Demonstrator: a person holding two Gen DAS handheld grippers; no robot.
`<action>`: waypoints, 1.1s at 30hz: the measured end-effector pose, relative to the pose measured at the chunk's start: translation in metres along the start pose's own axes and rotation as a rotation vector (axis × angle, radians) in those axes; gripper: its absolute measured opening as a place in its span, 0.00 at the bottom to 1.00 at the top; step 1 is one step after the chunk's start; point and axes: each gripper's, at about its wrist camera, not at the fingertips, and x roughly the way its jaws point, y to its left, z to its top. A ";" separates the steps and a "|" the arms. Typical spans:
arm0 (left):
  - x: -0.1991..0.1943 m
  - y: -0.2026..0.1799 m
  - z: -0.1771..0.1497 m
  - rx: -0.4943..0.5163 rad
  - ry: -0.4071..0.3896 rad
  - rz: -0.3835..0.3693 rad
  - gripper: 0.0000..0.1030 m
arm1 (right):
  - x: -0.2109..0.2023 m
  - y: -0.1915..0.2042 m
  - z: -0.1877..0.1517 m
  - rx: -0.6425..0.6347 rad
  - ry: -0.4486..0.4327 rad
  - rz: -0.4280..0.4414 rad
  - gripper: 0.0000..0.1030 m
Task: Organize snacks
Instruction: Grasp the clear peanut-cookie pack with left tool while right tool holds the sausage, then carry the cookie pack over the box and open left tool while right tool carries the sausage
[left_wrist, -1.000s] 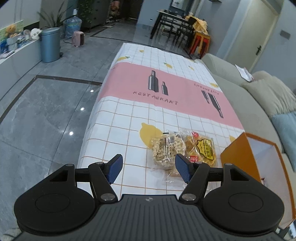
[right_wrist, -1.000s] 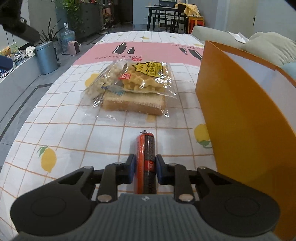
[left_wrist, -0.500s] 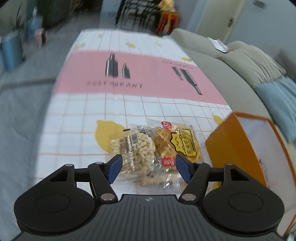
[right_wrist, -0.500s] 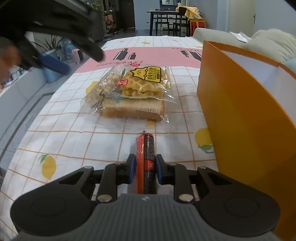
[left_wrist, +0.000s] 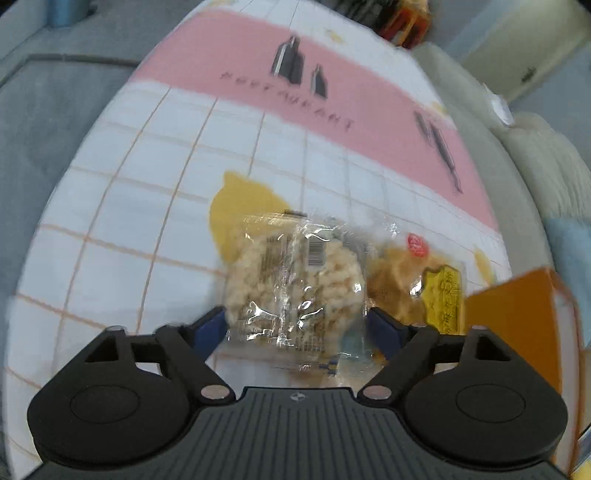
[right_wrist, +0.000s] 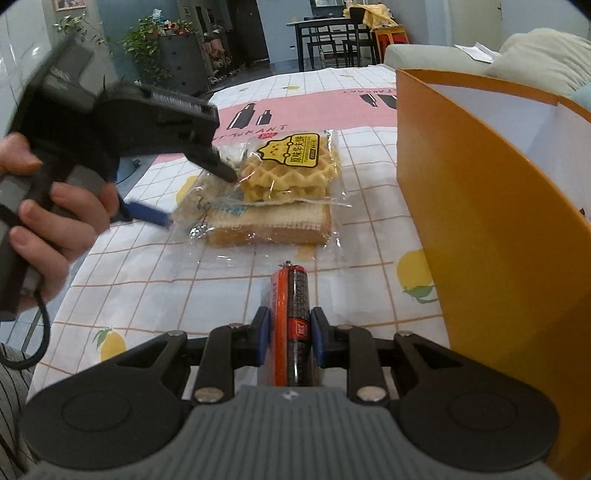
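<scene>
Covering the whole table, the checked tablecloth (right_wrist: 229, 266) with lemon prints and a pink band carries everything else. An open orange box (right_wrist: 480, 206) with a white inside stands on its right part, in the right wrist view. Near the middle lies a pile of clear-wrapped snacks: a bread slice packet (right_wrist: 269, 227) at the bottom, a waffle packet (right_wrist: 295, 170) with a yellow label on top of it, and a puffed-rice cake packet (left_wrist: 295, 284) leaning on the pile's left side.

The left gripper (left_wrist: 295, 325), held in a person's hand (right_wrist: 51, 218), stands low over that pile. Its jaws have just been opening and now gape wide, one blue pad on each side of the puffed-rice cake packet; whether the pads touch the wrapper cannot be told through the blur.

Nearer the camera, the right gripper (right_wrist: 288, 339) is clamped narrowly on an orange-and-black sausage stick (right_wrist: 291, 314), which points toward the pile, just left of the box.
</scene>
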 end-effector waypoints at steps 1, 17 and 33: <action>0.001 0.002 0.001 -0.005 0.006 -0.002 0.92 | 0.000 0.001 0.000 -0.007 -0.004 0.001 0.21; -0.054 0.012 -0.010 0.023 -0.091 -0.109 0.84 | -0.002 0.004 0.000 -0.009 -0.002 -0.004 0.21; -0.123 0.004 -0.021 0.046 -0.234 -0.287 0.84 | -0.071 0.031 0.021 -0.051 -0.181 0.122 0.21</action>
